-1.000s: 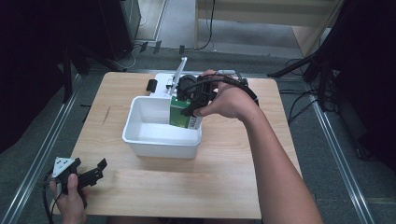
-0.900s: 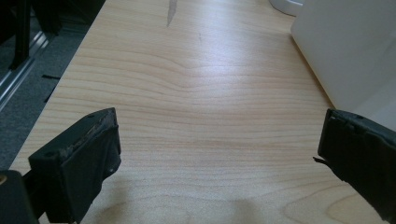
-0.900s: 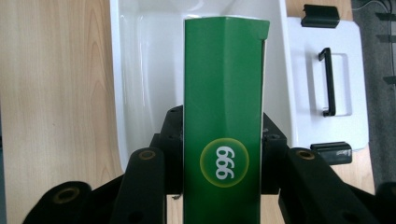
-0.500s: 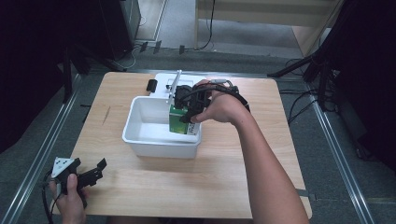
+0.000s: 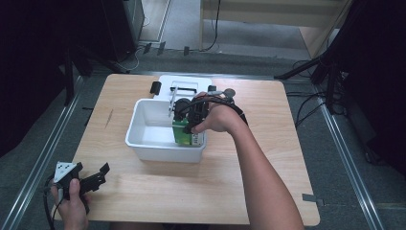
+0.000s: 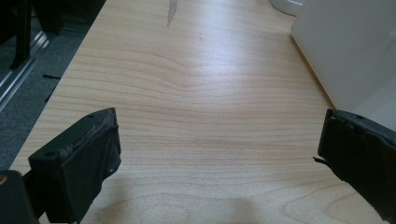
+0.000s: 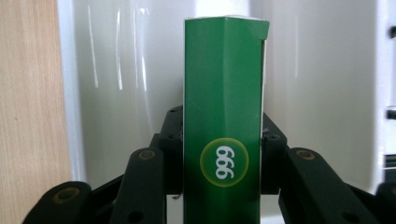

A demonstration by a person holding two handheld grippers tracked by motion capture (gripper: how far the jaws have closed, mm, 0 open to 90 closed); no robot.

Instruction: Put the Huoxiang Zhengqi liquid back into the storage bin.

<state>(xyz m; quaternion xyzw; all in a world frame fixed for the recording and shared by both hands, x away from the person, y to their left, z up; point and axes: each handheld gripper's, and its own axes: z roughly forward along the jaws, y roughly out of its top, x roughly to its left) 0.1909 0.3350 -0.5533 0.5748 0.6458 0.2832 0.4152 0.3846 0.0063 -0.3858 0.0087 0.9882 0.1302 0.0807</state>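
A green carton [image 7: 223, 116] marked "999" stands between the two black jaws of my right gripper [image 7: 223, 163], which is shut on it. In the high view the green carton [image 5: 183, 135] hangs inside the white bin [image 5: 143, 143] at its right end, with my right gripper [image 5: 187, 119] above it. My left gripper [image 5: 93, 176] rests at the table's front left corner, held by a hand. Its jaws stand wide apart over bare wood, with nothing between the fingers [image 6: 88, 158].
A white tray [image 5: 184, 82] with a handle lies behind the bin, a small black item [image 5: 155, 87] beside it. The bin's white wall [image 6: 345, 51] rises to the right of my left gripper. Metal rails [image 5: 43, 158] run along the table's sides.
My right gripper has moved toward the bin's front and lowered the green carton deeper into it. The left gripper has stayed still.
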